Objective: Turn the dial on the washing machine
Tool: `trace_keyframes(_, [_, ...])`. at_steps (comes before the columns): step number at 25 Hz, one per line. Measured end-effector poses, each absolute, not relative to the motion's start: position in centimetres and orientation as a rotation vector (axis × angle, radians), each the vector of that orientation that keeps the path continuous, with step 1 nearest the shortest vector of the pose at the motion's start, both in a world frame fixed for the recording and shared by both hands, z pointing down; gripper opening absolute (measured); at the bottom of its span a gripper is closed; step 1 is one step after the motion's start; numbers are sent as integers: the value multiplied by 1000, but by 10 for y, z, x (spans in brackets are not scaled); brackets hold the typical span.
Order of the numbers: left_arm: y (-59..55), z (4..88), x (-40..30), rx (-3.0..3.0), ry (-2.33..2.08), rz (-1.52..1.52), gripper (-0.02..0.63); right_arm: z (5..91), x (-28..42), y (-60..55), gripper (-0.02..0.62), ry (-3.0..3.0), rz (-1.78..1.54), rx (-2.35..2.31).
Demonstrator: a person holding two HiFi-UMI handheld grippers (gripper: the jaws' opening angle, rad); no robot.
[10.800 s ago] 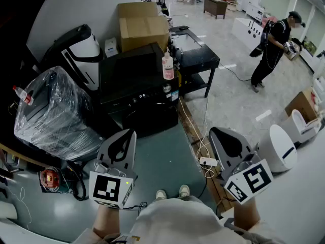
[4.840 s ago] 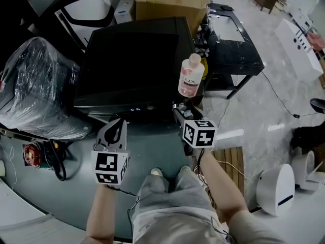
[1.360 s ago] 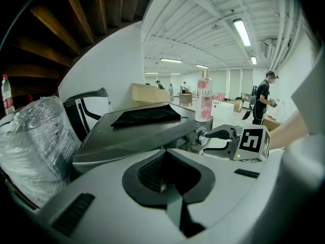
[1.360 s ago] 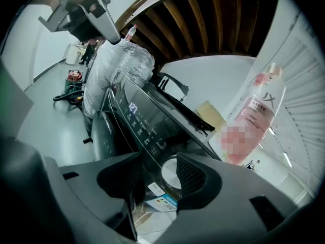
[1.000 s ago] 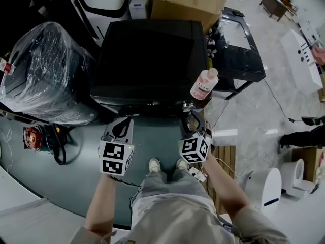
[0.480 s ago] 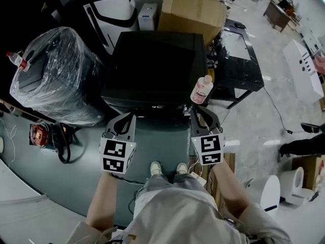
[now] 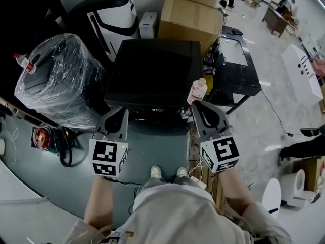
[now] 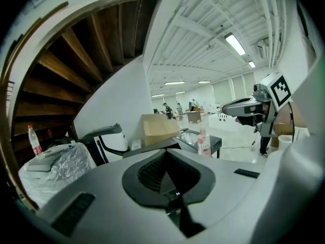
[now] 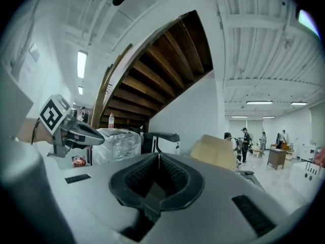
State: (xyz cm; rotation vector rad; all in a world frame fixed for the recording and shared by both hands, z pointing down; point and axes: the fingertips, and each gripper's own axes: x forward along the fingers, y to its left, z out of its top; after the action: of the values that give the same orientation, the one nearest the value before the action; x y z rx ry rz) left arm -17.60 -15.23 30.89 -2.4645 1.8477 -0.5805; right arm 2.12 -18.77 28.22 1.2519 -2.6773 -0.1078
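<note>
Plainly, in the head view both tools stand short of the washer (image 7: 152, 70), held above the grey floor (image 7: 157, 141). The dial (image 7: 183, 114) sits on the front panel just beside the tip of the right hand-held gripper (image 7: 196, 104), untouched, and a pink bottle (image 7: 197, 90) stands at the lid's corner. The left hand-held gripper (image 7: 122, 112) hangs clear, likely idle since one tool suffices.

In the left gripper view the jaws are clenched on nothing and aimed over the machine into a bright hall.

In the right gripper view the jaws are likewise pressed together and empty, under a wooden stair (image 9: 162, 60).
</note>
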Motion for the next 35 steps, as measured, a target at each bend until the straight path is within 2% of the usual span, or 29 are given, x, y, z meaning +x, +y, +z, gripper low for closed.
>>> trace_keyframes(8, [-126, 219, -163, -2294, 1773, -408, 18, 198, 22, -149, 32, -2936, -49, 1163])
trace_keyframes(14, [-113, 174, -156, -2264, 1792, -260, 18, 145, 26, -131, 28, -3007, -175, 1181])
trace_keyframes(22, [-113, 170, -154, -2242, 1719, -283, 18, 144, 29, -135, 28, -3009, -141, 1219])
trace_keyframes(29, [-114, 173, -153, -2273, 1709, -284, 18, 139, 34, -133, 28, -2964, -293, 1270])
trace_keyframes(35, [-118, 173, -157, -2341, 1738, -206, 18, 142, 36, -137, 28, -2955, -260, 1276])
